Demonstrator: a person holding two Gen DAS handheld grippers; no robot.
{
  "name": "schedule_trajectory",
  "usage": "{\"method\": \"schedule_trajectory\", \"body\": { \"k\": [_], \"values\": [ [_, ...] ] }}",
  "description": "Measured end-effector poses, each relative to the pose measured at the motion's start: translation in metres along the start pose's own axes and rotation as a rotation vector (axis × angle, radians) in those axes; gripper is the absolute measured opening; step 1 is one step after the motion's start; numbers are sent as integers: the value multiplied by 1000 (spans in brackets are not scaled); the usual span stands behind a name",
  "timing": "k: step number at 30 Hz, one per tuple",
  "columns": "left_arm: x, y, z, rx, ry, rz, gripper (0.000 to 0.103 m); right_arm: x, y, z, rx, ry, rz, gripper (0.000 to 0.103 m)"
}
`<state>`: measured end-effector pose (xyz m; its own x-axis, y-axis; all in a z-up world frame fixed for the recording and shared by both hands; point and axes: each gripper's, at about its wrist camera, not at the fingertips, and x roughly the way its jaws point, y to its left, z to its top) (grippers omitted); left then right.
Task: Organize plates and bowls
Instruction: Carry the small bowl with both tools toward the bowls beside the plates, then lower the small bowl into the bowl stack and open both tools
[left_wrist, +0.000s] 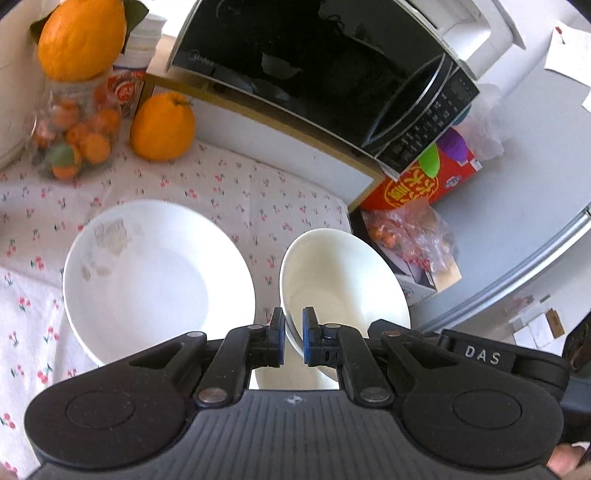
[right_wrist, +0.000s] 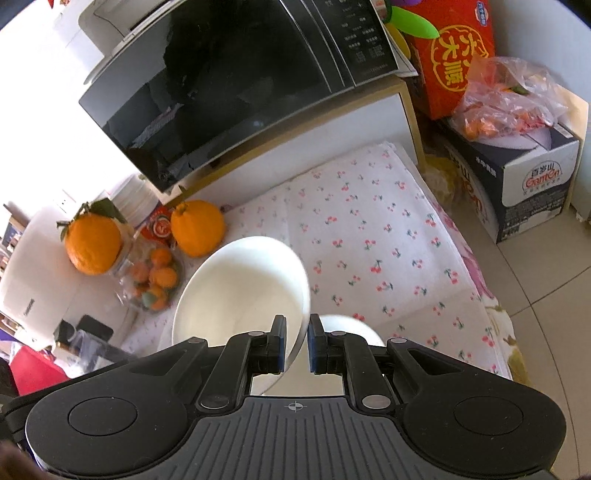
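Two grips logged: we hold small bowl (left_wrist: 343, 280) in left gripper (left_wrist: 293, 339), large plate (right_wrist: 240, 291) in right gripper (right_wrist: 297, 345); plate lies at ten o'clock of bowl.

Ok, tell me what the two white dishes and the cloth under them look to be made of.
Small bowl, its rim pinched by the left gripper: likely glazed ceramic; smooth, glossy white, thick rim.
Large bowl, its rim pinched by the right gripper: same glossy white, probably ceramic, with dull smudges near its rim.
Tablecloth: matte woven fabric, cherry print, visible fold creases.
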<state>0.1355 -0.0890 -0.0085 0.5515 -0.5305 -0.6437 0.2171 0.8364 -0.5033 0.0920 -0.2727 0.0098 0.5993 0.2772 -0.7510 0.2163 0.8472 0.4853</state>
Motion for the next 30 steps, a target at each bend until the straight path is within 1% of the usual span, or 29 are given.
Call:
{"method": "schedule_trajectory", "body": {
  "k": [3,6,8,14,18,30],
  "values": [
    [4,2,-10,11,8,-10,8,1,-4,-6,-8,9,-18,12],
    [11,0,-16,14,38,-14,9,2,-6,-12,-39,19,-65,12],
    [12,-1,-20,30,46,-7,9,4,-8,-15,-48,35,-81,12],
    [19,2,-29,21,89,8,10,10,-17,-18,-35,86,-87,13],
    [24,1,-35,38,111,28,11,16,-15,-22,-66,110,-126,12],
    [30,-6,-44,124,118,93,13,26,-12,-26,-103,135,-174,13]
  ]
}}
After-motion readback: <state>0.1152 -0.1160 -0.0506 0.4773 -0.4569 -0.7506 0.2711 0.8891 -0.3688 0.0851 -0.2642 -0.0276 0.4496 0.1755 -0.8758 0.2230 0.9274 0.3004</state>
